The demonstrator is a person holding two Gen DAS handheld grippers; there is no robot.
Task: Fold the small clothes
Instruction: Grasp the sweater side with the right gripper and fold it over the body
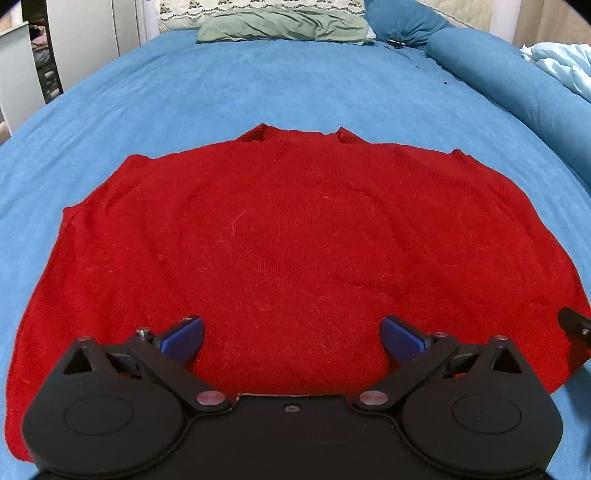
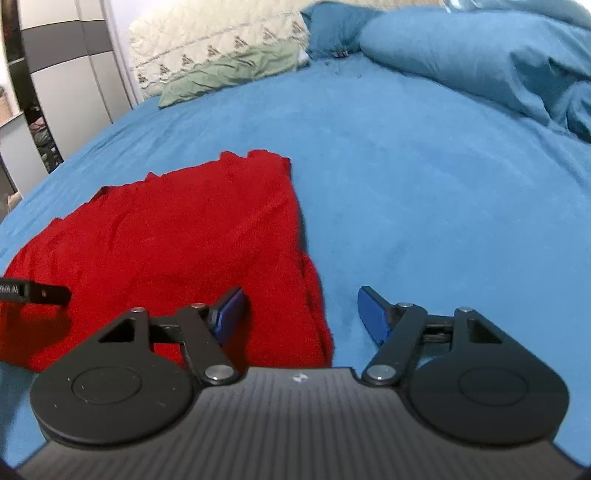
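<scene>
Bedroom. Bed (image 1: 258,92) covered by a blue sheet; grey wardrobe panels along the left edge of both views.

Writing: at the left edge of the right wrist view, a black bar carries white lettering, cut off and too blurred to read with certainty. A small white logo mark sits on the right gripper's ribbed body; not legible as text.

Count:
- One red sweater (image 1: 288,236), knitted, lying flat on the sheet, neck end away from the cameras. In the right wrist view (image 2: 177,236) its right edge looks doubled over.
- One green cloth (image 1: 280,24) at the head of the bed, crumpled.
- One cream quilt (image 2: 207,40) with a patterned border behind it.
- Blue bedding (image 2: 480,55) heaped on the right.

Left gripper (image 1: 291,338): jaws wide apart, holding nothing, blue pads (image 1: 184,336) over the sweater's near hem.

Right gripper (image 2: 301,314): jaws spread, empty; left pad over the sweater's right edge, right pad (image 2: 373,314) over bare sheet.
</scene>
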